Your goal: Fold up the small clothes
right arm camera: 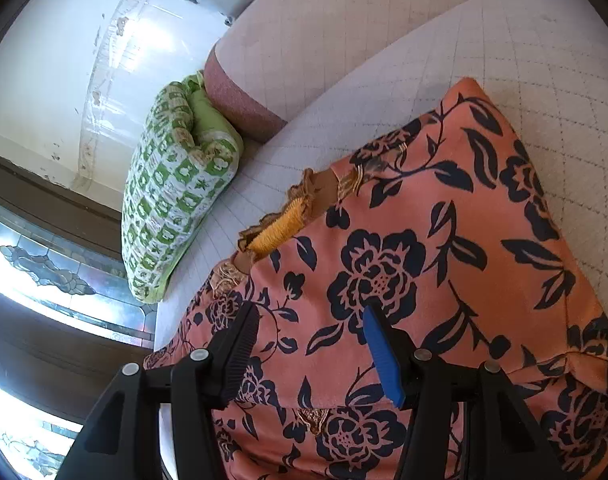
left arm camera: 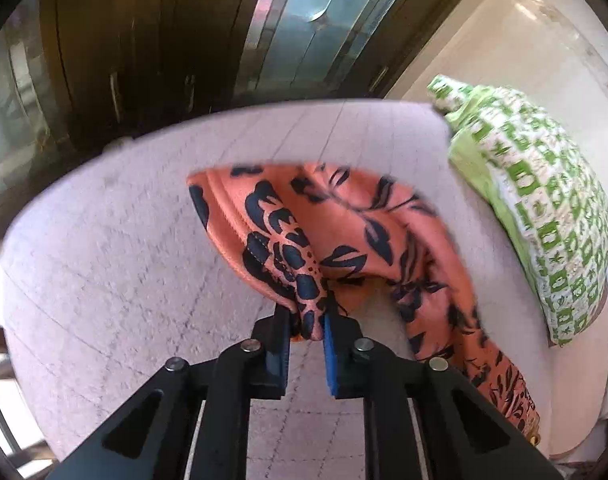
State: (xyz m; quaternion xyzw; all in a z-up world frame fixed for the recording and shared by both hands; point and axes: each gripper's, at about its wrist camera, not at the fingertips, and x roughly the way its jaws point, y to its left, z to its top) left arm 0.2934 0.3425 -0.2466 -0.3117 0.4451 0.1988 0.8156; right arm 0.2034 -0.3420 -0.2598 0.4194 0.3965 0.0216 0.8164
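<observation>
Left wrist — quilted mattress [left arm camera: 104, 240], dark door [left arm camera: 144, 40]

Both cams ride on the grippers, looking forward along the fingers and tilted down at the quilted mattress [left arm camera: 104, 240]. Left wrist view sits close above it, facing the dark wooden door [left arm camera: 144, 40] beyond its far edge. Right wrist view hovers nearer the mattress [right arm camera: 543, 60]. Both catch the orange floral garment [left arm camera: 363, 220] [right arm camera: 443, 240] and green patterned pillow [left arm camera: 543, 200] [right arm camera: 172, 200].
</observation>
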